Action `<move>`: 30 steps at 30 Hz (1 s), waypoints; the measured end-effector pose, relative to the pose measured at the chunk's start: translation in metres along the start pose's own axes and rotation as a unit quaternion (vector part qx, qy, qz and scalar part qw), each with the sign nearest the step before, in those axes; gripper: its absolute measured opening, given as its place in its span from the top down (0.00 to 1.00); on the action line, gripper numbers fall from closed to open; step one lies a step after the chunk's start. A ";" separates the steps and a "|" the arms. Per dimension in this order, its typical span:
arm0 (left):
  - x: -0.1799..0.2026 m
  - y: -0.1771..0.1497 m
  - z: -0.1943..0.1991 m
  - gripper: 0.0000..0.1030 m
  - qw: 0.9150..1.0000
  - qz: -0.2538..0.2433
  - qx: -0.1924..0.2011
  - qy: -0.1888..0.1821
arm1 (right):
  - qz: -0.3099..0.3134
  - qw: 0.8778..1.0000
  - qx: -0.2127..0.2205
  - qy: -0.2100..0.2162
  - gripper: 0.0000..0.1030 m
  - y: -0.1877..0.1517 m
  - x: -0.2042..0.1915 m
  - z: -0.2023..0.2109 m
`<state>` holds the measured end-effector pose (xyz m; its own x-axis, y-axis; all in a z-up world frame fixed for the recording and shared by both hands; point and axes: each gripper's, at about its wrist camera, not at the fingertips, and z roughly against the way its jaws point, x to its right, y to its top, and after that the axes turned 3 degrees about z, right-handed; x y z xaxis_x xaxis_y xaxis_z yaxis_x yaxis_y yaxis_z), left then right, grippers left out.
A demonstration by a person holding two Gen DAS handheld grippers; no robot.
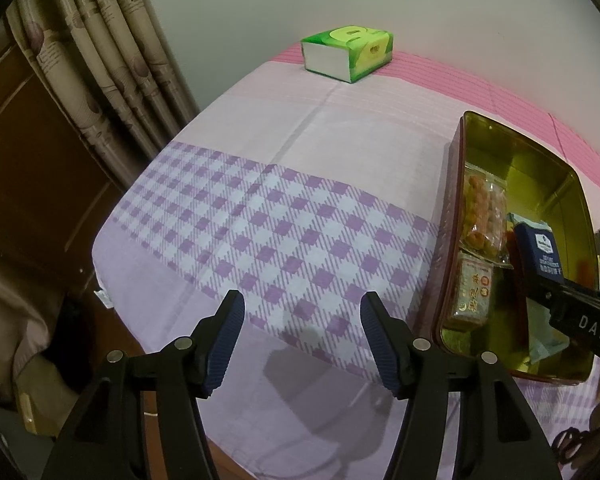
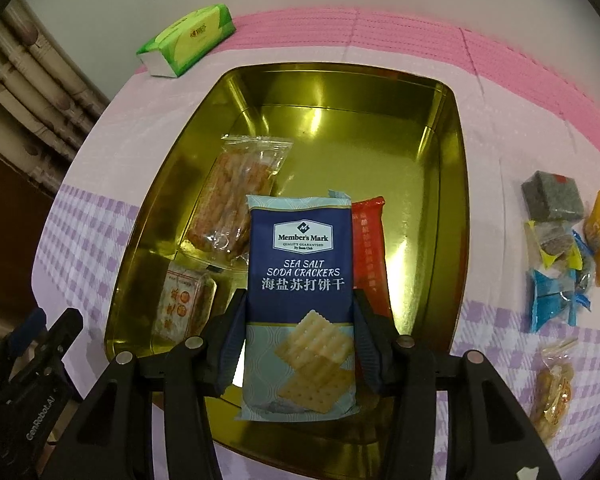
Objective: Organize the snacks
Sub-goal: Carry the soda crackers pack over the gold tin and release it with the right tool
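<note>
My right gripper (image 2: 300, 312) is shut on a blue pack of sea salt soda crackers (image 2: 301, 264), held over the gold tin tray (image 2: 452, 184). In the tray lie a clear bag of orange snacks (image 2: 236, 196), a small printed cake pack (image 2: 182, 308) and a red packet (image 2: 370, 248) partly hidden behind the crackers. My left gripper (image 1: 302, 312) hangs open over the checked cloth, left of the tray (image 1: 452, 216), with nothing between its fingers. The cracker pack (image 1: 538, 252) and the right gripper's black body (image 1: 580, 312) show at the right edge of the left wrist view.
A green tissue pack (image 1: 348, 52) sits at the far edge of the table by the wall. Several loose wrapped snacks (image 2: 556, 232) lie on the cloth right of the tray, with a bag of golden snacks (image 2: 552, 392) nearer. A curtain (image 1: 100, 60) hangs at the left.
</note>
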<state>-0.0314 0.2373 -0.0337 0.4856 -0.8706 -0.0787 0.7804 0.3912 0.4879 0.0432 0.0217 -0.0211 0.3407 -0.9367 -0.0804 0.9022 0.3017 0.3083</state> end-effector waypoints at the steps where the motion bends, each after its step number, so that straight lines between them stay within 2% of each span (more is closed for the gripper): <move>1: 0.000 0.000 0.000 0.41 1.000 0.001 0.000 0.000 | -0.003 1.000 0.000 0.005 0.52 0.000 0.000 0.000; 5: 0.000 0.000 0.000 0.41 1.000 0.001 0.000 0.000 | -0.005 1.000 -0.002 0.020 0.52 0.000 -0.002 -0.001; 18: 0.003 -0.001 0.001 0.40 1.000 -0.001 0.000 0.000 | 0.034 0.999 0.005 0.015 0.49 -0.007 -0.011 0.004; 25: 0.003 -0.001 0.001 0.40 1.000 -0.001 0.001 0.001 | 0.042 0.999 0.029 0.013 0.49 -0.015 0.003 0.033; 30: 0.003 -0.001 0.001 0.40 1.000 -0.004 0.002 0.003 | 0.048 0.998 0.051 -0.005 0.47 -0.026 0.028 0.061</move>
<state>-0.0315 0.2342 -0.0338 0.4812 -0.8721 -0.0887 0.7829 0.3821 0.4909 0.0126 -0.0229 0.0261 0.4206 -0.9064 -0.0377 0.8344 0.3702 0.4083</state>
